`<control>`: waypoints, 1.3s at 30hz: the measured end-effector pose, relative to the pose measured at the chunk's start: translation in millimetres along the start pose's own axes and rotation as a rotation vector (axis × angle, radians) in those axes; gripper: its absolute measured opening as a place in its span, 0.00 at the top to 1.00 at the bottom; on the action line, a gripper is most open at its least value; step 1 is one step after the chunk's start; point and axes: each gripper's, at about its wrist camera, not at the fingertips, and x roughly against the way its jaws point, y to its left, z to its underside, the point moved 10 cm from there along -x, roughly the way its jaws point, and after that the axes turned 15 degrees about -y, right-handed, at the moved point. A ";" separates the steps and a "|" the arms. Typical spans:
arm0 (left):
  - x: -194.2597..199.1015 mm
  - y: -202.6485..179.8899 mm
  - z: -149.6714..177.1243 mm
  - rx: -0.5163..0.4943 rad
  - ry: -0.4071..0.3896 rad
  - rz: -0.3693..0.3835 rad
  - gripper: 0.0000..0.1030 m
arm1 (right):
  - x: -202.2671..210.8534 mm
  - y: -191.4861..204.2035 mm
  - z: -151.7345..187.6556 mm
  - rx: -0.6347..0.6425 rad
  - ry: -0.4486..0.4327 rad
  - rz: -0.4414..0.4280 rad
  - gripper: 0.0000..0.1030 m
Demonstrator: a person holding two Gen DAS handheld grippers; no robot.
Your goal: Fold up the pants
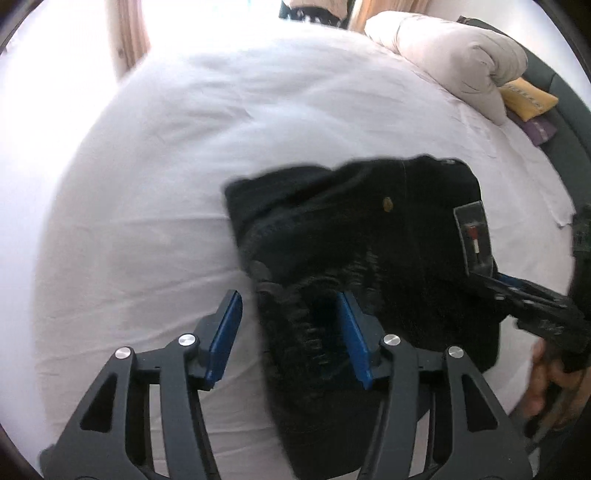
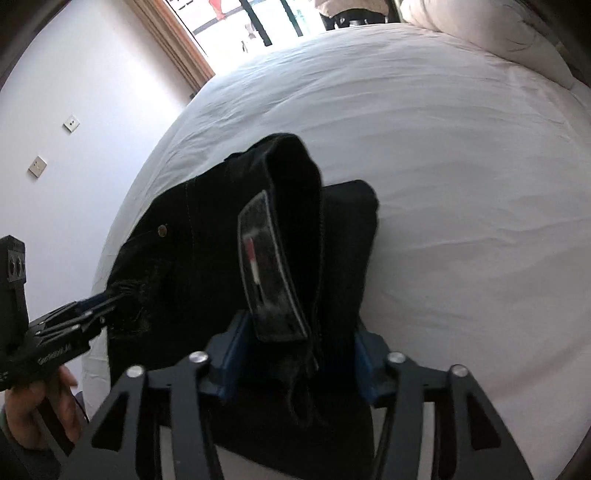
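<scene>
Black pants (image 1: 369, 229) lie folded in a bundle on the white bed (image 1: 184, 147), with a grey waistband label (image 1: 474, 236) at their right end. My left gripper (image 1: 291, 321) is open over the near edge; fabric lies between its blue pads, and the left pad is clear of it. In the right wrist view the pants (image 2: 184, 258) rise towards the camera. The waistband with the label (image 2: 266, 266) stands between the blue pads of my right gripper (image 2: 301, 354), which is open. The left gripper (image 2: 107, 295) shows at the pants' left edge.
A rolled duvet (image 1: 450, 51) lies at the bed's far right, with a yellow cushion (image 1: 528, 98) and a purple item (image 1: 539, 127) beside it. A wall with sockets (image 2: 70, 123) and a bright window (image 2: 258, 22) stand beyond. A hand (image 2: 37, 406) holds the left gripper.
</scene>
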 end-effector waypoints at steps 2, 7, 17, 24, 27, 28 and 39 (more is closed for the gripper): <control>17.8 4.8 -12.5 0.002 -0.061 -0.029 0.23 | 21.4 -5.2 -9.9 0.007 -0.053 0.043 0.35; 96.4 1.4 -50.7 -0.048 -0.299 -0.103 0.00 | 99.9 19.6 -54.6 0.086 -0.296 0.103 0.14; 281.2 -5.6 -92.1 -0.034 -0.673 -0.353 0.00 | 240.8 136.1 -76.7 0.288 -0.618 0.144 0.00; 311.6 -0.5 -80.0 0.051 -0.585 -0.333 0.00 | 265.5 162.7 -60.6 0.297 -0.582 0.137 0.00; 310.1 -7.5 -72.4 0.044 -0.531 -0.310 0.00 | 265.1 165.2 -51.1 0.300 -0.555 0.145 0.00; 306.7 -9.3 -70.8 0.045 -0.522 -0.304 0.00 | 263.2 163.6 -49.2 0.300 -0.544 0.162 0.00; 266.1 -16.7 -52.9 0.041 -0.399 -0.247 0.00 | 255.1 147.5 -37.0 0.225 -0.469 0.193 0.00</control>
